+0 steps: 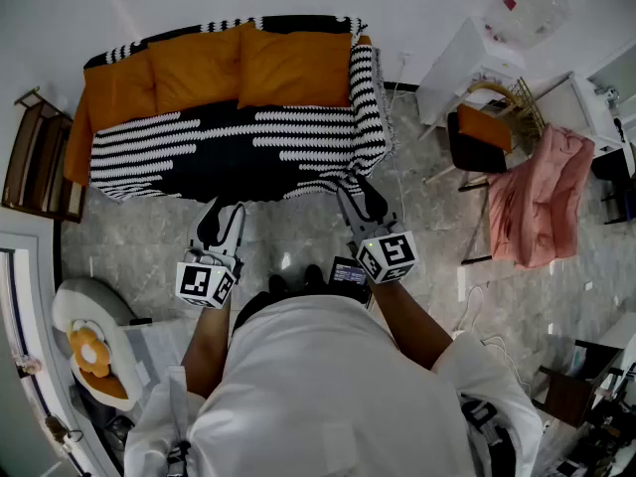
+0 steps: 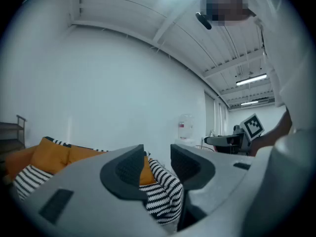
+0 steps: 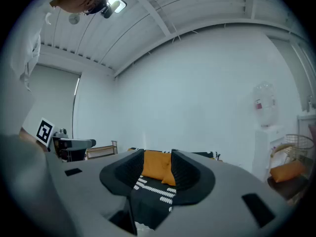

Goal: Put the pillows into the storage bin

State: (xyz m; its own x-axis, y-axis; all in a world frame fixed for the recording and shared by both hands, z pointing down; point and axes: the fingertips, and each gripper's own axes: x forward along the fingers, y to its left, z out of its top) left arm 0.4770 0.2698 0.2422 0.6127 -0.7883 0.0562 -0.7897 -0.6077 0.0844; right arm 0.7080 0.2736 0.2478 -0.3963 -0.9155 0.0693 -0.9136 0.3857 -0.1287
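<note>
Three orange pillows (image 1: 119, 92) (image 1: 199, 68) (image 1: 295, 68) lean against the back of a sofa (image 1: 229, 152) covered in a black-and-white striped throw. I stand in front of it with both grippers held at the sofa's front edge. My left gripper (image 1: 221, 215) is open with nothing between its jaws; its own view looks past the left gripper (image 2: 157, 158) at the sofa's striped arm (image 2: 165, 189) and an orange pillow (image 2: 49, 154). My right gripper (image 1: 359, 195) is open and empty too; through the right gripper (image 3: 157, 171) an orange pillow (image 3: 154, 161) shows. No storage bin can be made out for certain.
A wooden shelf (image 1: 35, 157) stands left of the sofa. To the right are a chair with an orange cushion (image 1: 484, 127), a pink cloth (image 1: 542, 197) over a stand, a white table (image 1: 467, 58) and a water bottle (image 1: 532, 3). A white round seat with an orange flower (image 1: 87, 351) is at lower left.
</note>
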